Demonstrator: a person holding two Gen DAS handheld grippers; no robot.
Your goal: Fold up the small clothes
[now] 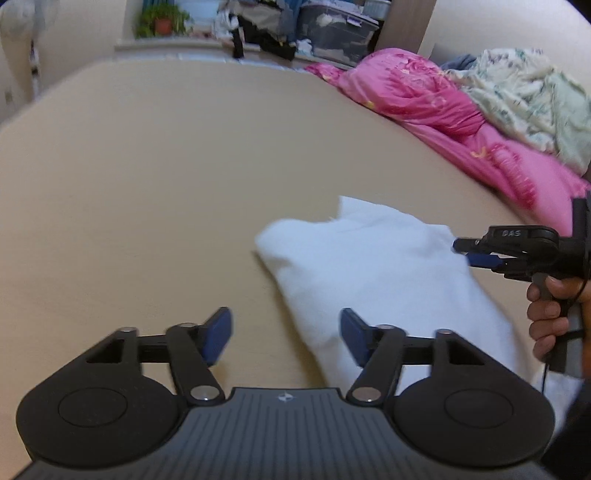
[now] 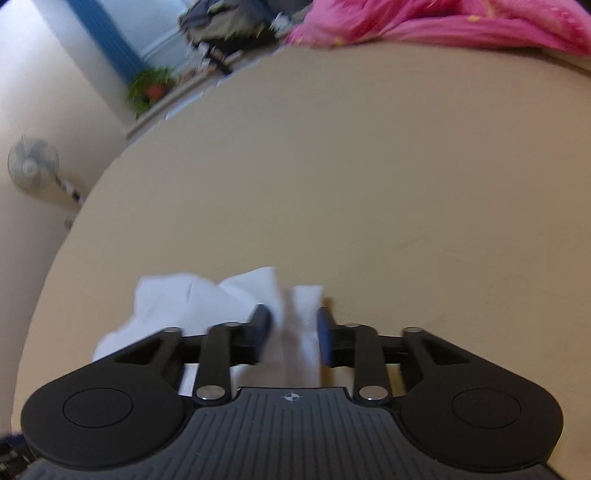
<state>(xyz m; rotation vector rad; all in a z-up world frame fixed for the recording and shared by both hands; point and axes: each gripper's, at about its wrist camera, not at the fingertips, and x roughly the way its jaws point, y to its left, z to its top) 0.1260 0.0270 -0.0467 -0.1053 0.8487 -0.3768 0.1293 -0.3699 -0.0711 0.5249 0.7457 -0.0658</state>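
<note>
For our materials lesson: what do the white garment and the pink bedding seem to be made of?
White garment: soft matte knit, probably cotton; it slumps in loose folds with no shine. Pink bedding: smoother, slightly glossy woven fabric, possibly polyester; its crumpled ridges catch light.

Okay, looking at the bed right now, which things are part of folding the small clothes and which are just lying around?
Part of the job:
- white garment, lying on the tan bed surface
- left gripper, open and empty
- right gripper, fabric between its fingers

Just lying about:
- pink quilt
- pale floral blanket
- potted plant
- clear storage bin
- fan
</note>
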